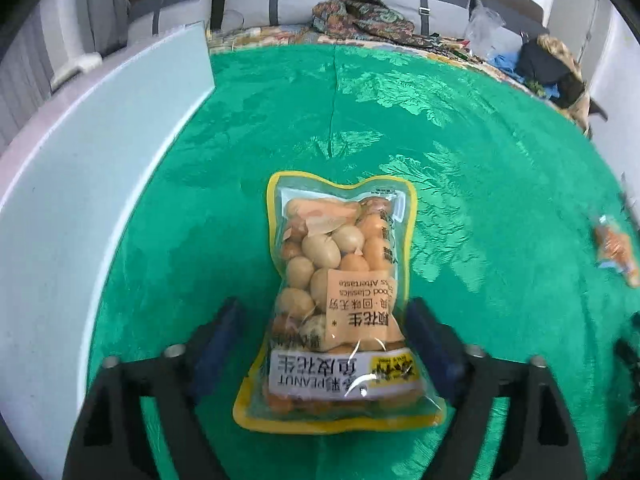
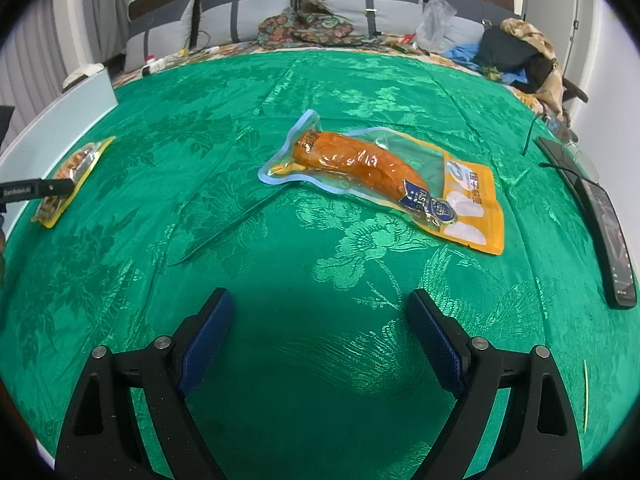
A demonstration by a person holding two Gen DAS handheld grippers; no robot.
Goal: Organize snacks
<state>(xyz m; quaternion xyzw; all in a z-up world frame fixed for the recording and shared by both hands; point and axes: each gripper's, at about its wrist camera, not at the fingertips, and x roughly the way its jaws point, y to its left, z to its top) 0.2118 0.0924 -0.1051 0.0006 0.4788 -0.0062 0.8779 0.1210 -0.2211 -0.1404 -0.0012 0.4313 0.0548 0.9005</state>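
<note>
Left gripper (image 1: pixel 324 316) jaws apart, blue pads (image 1: pixel 218 332) flanking the peanut packet (image 1: pixel 336 292); small gaps visible both sides, pads not pressing it, so open with the packet between the fingers. Packet lies flat on the green cloth (image 1: pixel 460 140), long axis running away from the camera, near end down between the finger bases, far end well past the tips. Left of it, a pale blue board (image 1: pixel 100 168) stands as a wall, close to the left finger; tight that side. Ahead and right is bare cloth, open room up to the cloth's far edge, where patterned fabric and bags pile up. At the far right edge of the left view, blurred, the sausage packet (image 1: pixel 614 250). Right gripper (image 2: pixel 320 308) wide open, nothing between the pads, hovering over bare cloth. Sausage packet (image 2: pixel 384 184) ahead of it, slightly right, well apart from the tips, lying flat and diagonal. Peanut packet (image 2: pixel 74 176) far left in the right view, beside the board (image 2: pixel 60 120), a black finger of the left gripper (image 2: pixel 38 190) across it. Dark phone (image 2: pixel 608 240) near the cloth's right edge; room between it and the sausage packet.
</note>
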